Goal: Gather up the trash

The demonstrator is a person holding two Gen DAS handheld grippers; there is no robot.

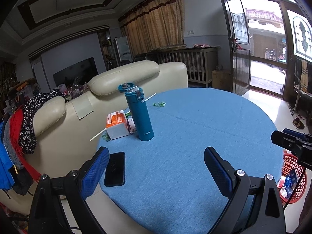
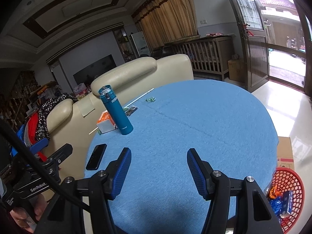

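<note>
A round table with a blue cloth [image 1: 195, 136] [image 2: 195, 128] fills both views. Green candy wrappers [image 1: 159, 104] [image 2: 150, 99] lie at its far side, and more [image 1: 106, 137] beside the orange-and-white tissue pack [image 1: 117, 124] [image 2: 105, 123]. Two white straws [image 1: 150, 97] [image 1: 97, 135] lie near the far-left edge. A red mesh basket [image 1: 292, 177] [image 2: 286, 193] holding wrappers stands on the floor at the right. My left gripper [image 1: 156, 163] is open and empty over the near table. My right gripper [image 2: 159, 165] is open and empty too.
A teal flask [image 1: 141, 117] [image 2: 117, 113] with its lid open stands by the tissue pack. A black phone [image 1: 115, 168] [image 2: 96, 157] lies at the near-left edge. A cream sofa [image 1: 117, 81] stands behind the table, a cardboard box [image 2: 284, 152] at the right.
</note>
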